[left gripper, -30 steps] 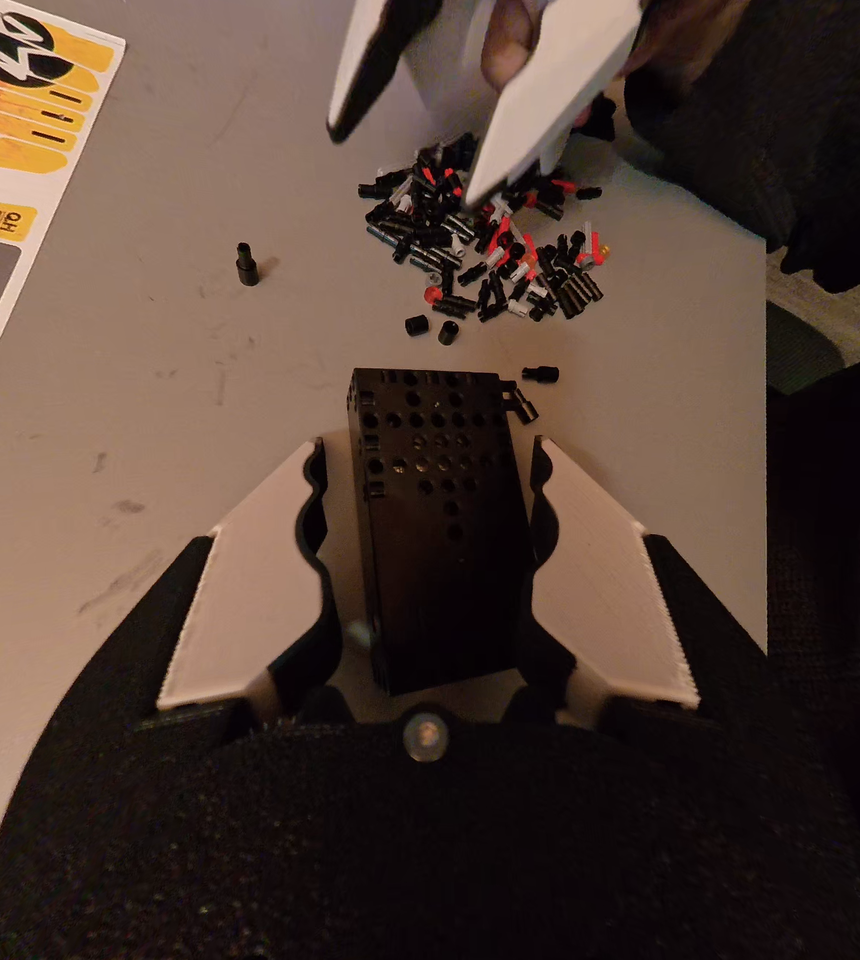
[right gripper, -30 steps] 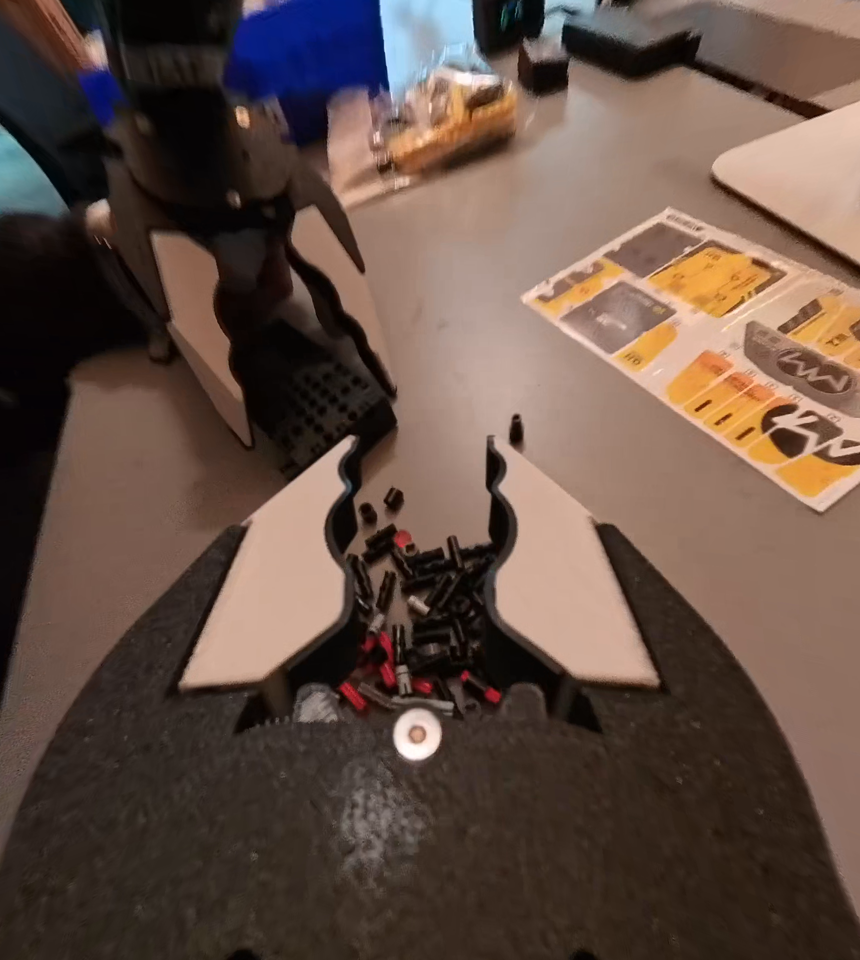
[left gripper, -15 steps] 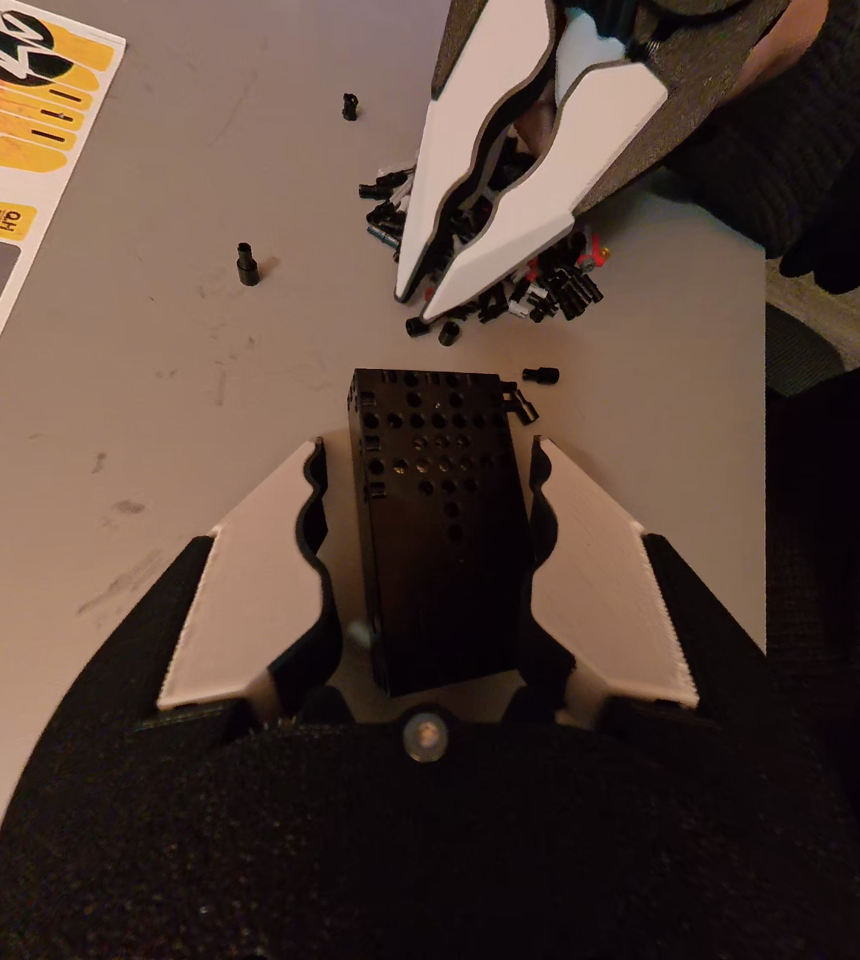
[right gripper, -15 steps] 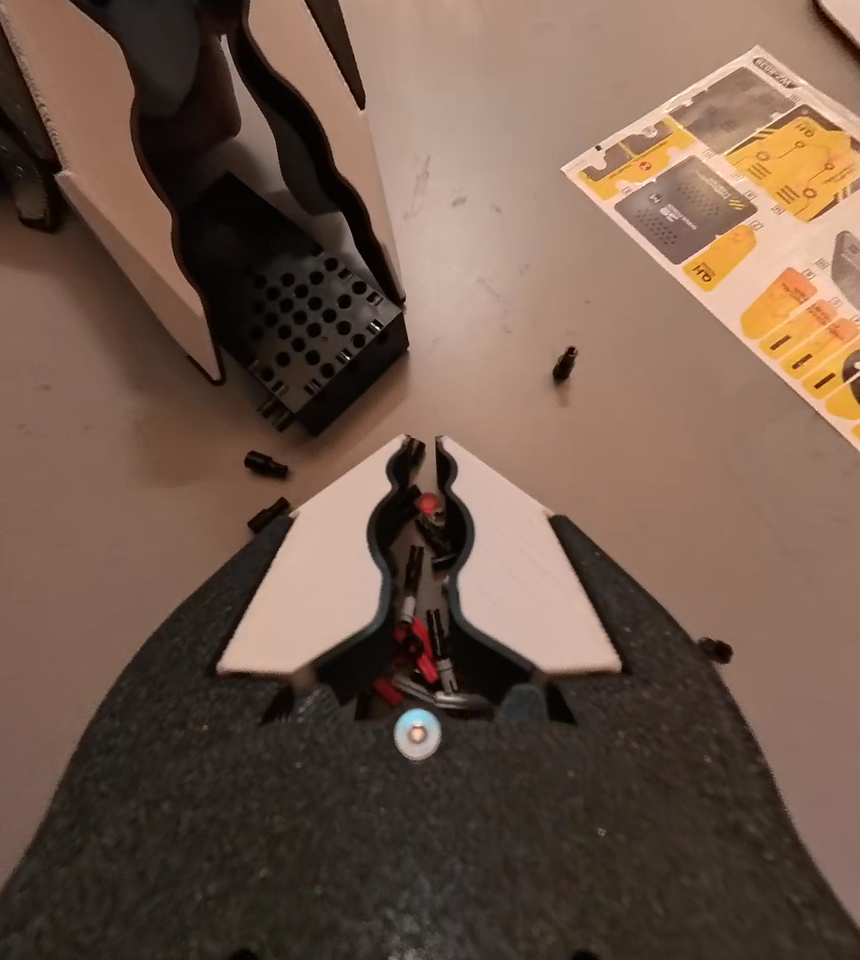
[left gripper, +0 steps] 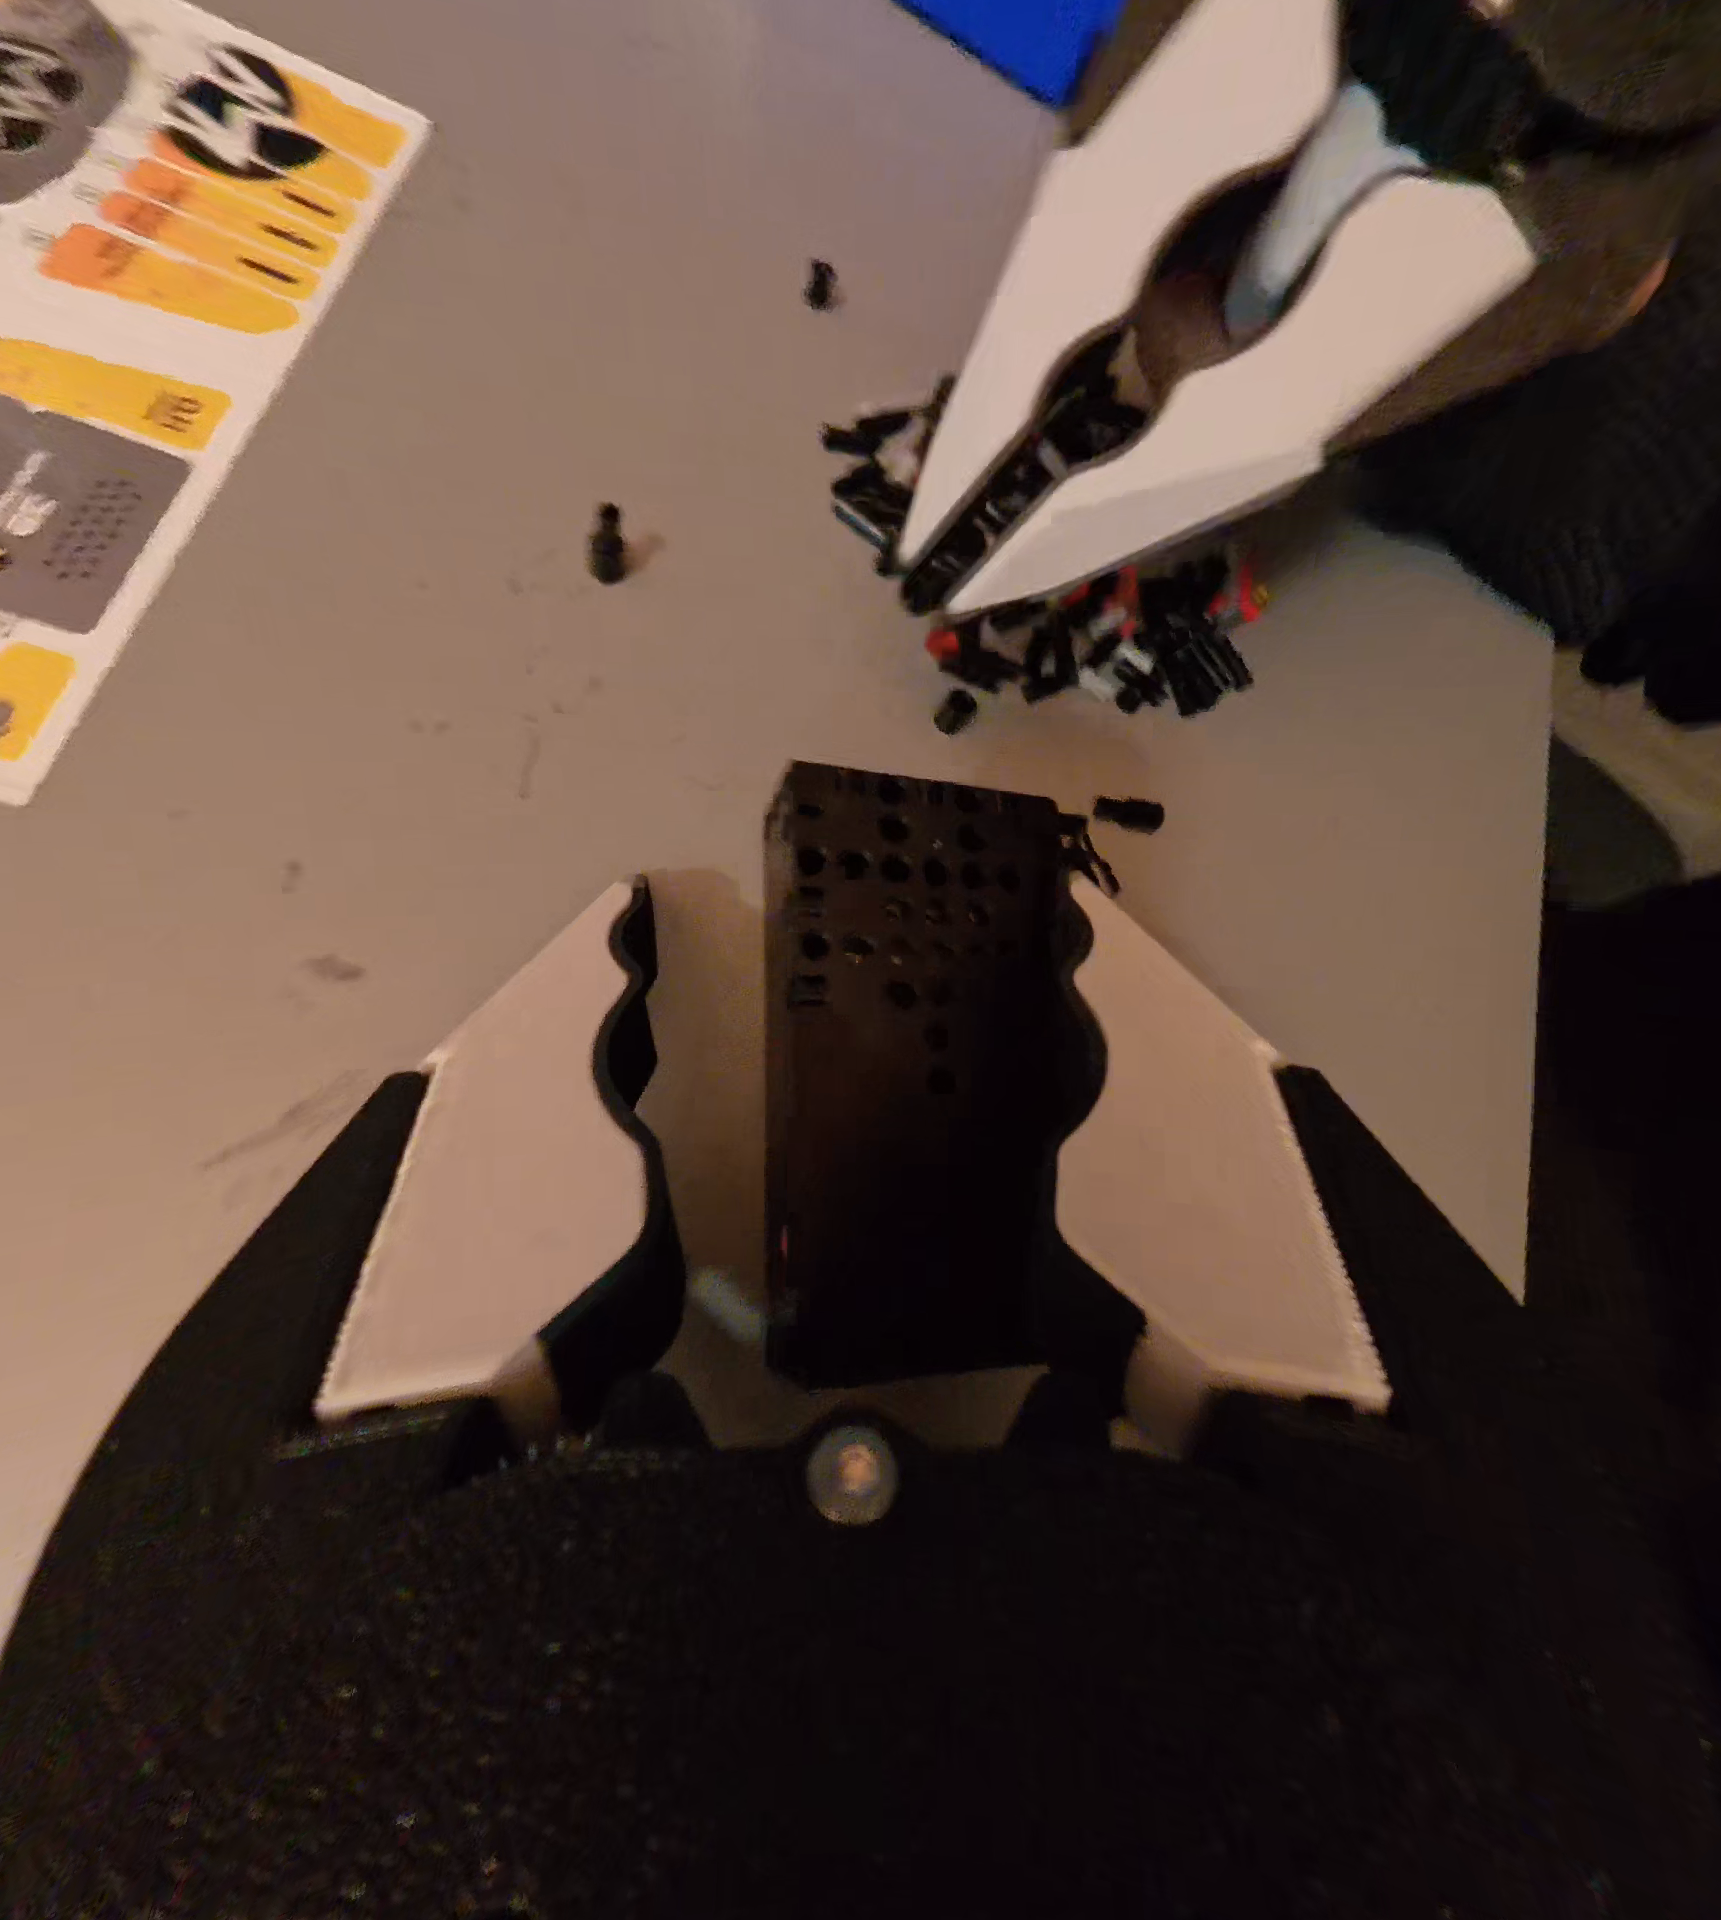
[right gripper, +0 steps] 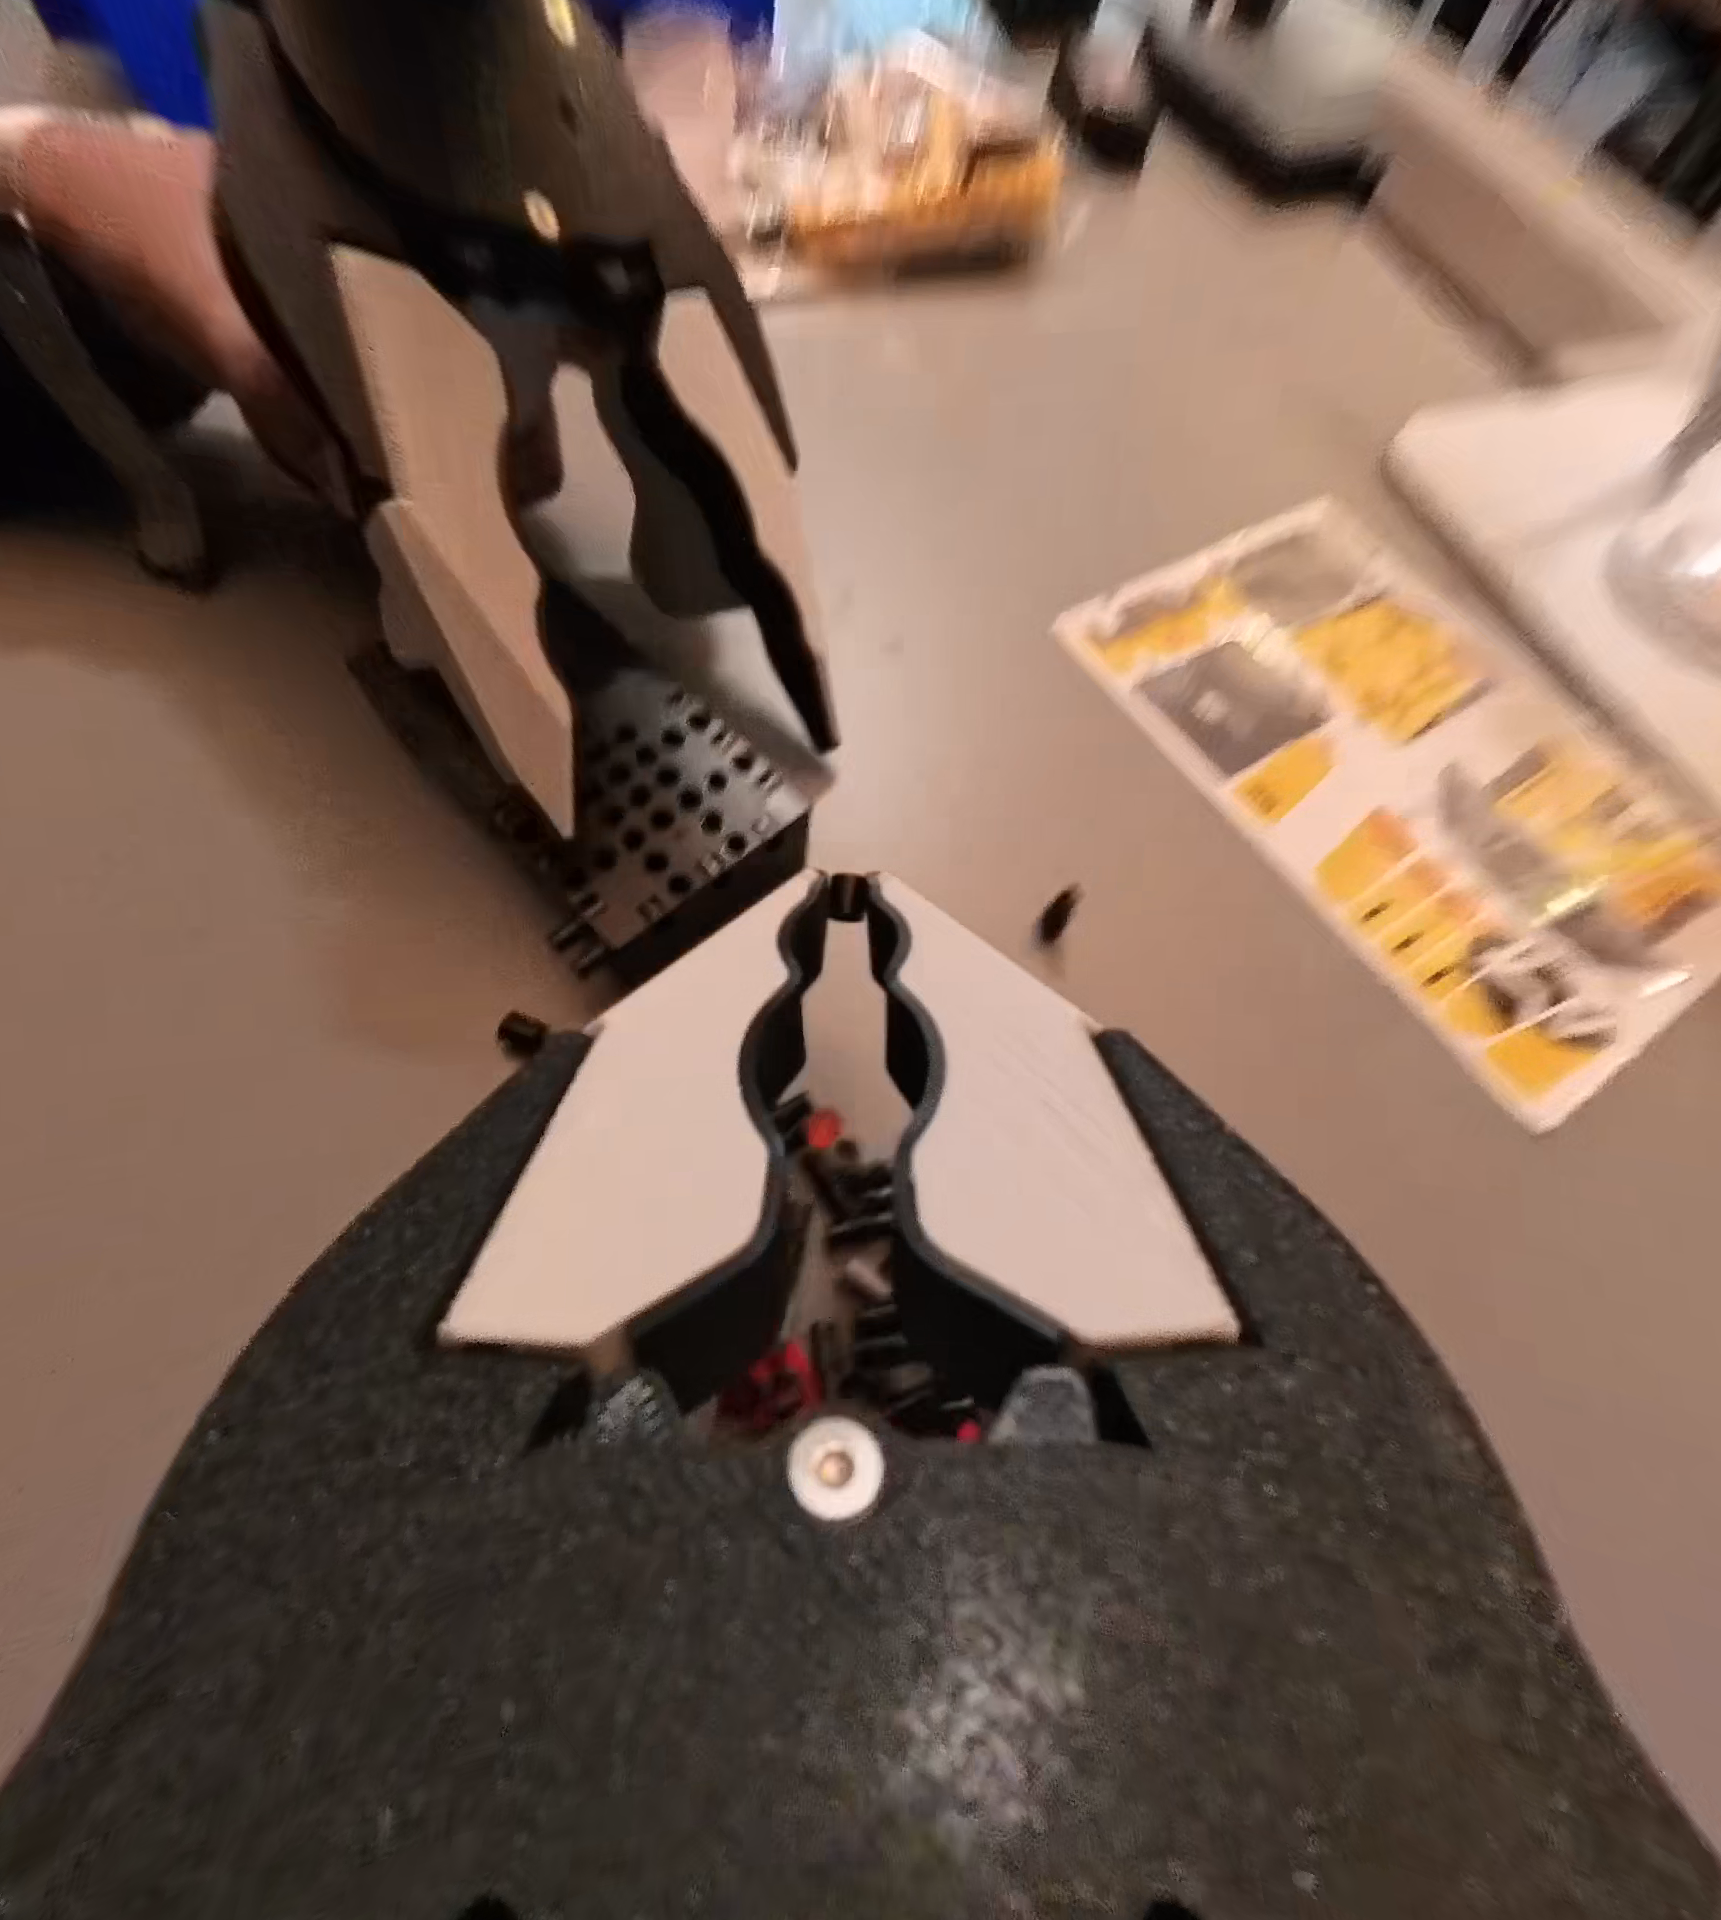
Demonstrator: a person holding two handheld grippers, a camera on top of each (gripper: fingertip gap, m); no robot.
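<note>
Right gripper: black-padded white fingers of the right gripper [right gripper: 843, 891] pinched together on a small black peg [right gripper: 843, 898] at their very tips, above the tabletop [right gripper: 160, 1039].
Pile: a heap of black, red and white pegs [left gripper: 1105, 644] lies under and behind that gripper on the tabletop.
Left gripper: the left gripper [left gripper: 861, 904] stands apart around a black perforated block [left gripper: 913, 1039]; its right finger lies against the block's side, its left finger shows a gap.
Block: it rests on the tabletop just beside the pile, its holed face up.
Loose pegs: one black peg [left gripper: 609, 540] stands alone to the left of the pile, another [left gripper: 818, 284] farther off, a third [left gripper: 1128, 812] by the block's corner.
Sheet: a yellow, grey and white sticker sheet [left gripper: 56, 416] lies well apart at the far left.
</note>
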